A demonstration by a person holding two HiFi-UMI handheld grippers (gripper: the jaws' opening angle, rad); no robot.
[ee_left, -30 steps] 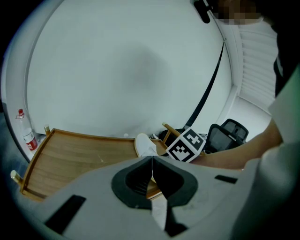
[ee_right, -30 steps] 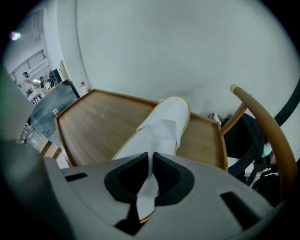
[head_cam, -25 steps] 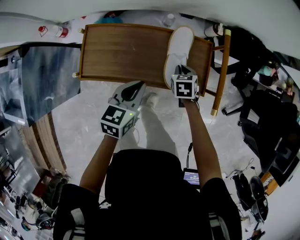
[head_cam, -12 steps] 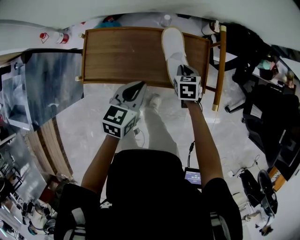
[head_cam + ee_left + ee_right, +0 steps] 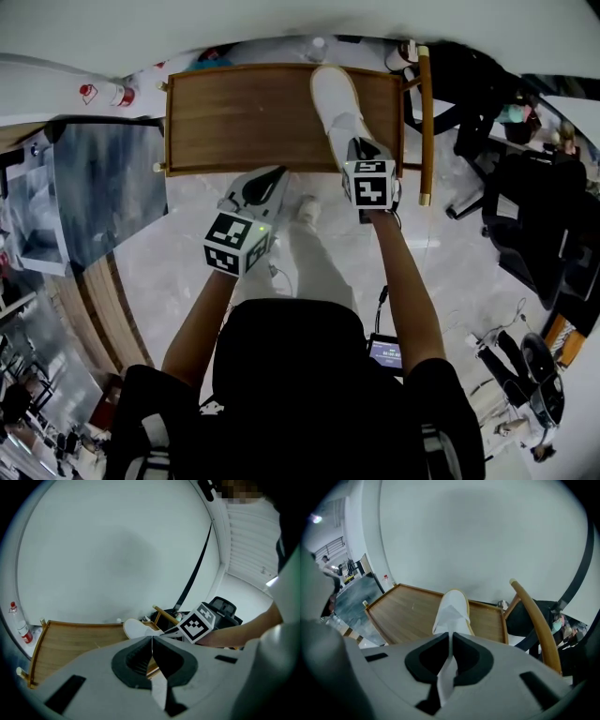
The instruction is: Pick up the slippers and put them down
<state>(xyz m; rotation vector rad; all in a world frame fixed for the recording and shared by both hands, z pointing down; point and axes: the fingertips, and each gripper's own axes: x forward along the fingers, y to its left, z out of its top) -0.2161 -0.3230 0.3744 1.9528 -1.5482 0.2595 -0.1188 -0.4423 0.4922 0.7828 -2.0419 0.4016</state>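
White slipper (image 5: 336,108), one; wooden table (image 5: 244,112), one.

Wooden table (image 5: 234,117), bottle (image 5: 112,93) left, black chair (image 5: 539,230) right.

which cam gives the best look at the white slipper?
Head view: the slipper shows at full length over the wooden table, its near end in the right claw. The right gripper view shows it foreshortened, its upper pinched between the jaws. The left gripper view catches only a small part, beyond the shut left claw.
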